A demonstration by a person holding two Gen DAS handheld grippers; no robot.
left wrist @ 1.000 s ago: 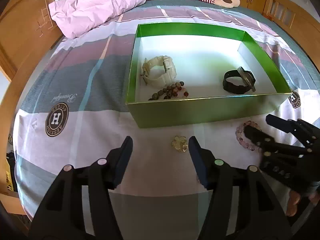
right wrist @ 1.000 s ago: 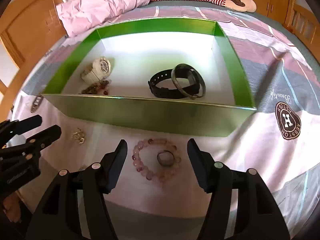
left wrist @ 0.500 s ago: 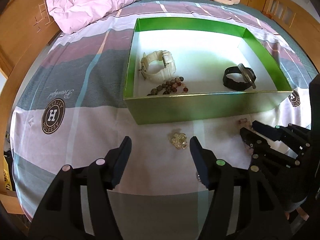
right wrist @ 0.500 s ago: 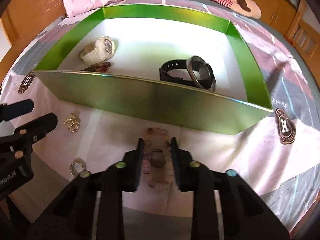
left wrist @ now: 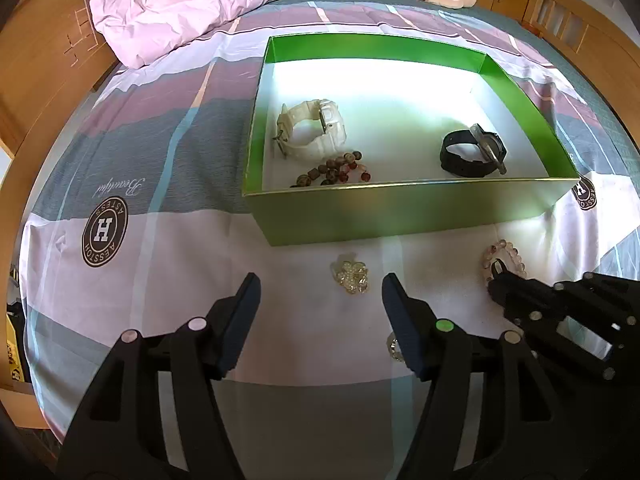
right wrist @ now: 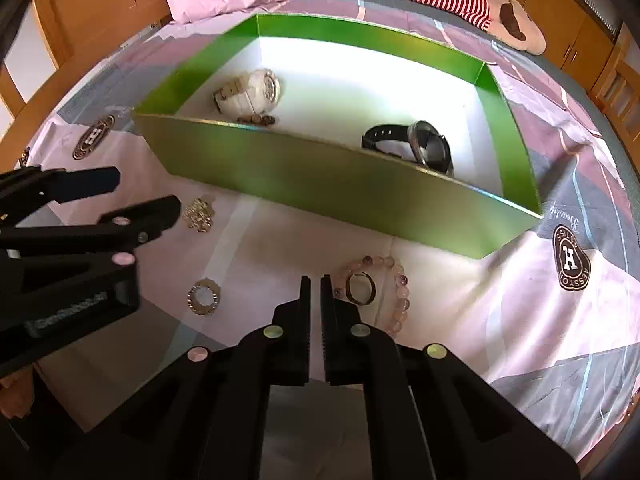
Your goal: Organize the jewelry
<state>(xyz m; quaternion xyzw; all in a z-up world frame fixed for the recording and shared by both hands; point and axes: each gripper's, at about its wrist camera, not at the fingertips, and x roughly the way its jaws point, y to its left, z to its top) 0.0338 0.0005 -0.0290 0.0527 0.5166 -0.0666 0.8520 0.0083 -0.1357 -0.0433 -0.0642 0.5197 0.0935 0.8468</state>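
Right gripper nearly closed, gripping nothing, tips just left of pink bead bracelet lying flat on bedspread near green box; ring inside loop. No clear long axis. Left gripper wide, gold cluster between tips, possibly short of contact.
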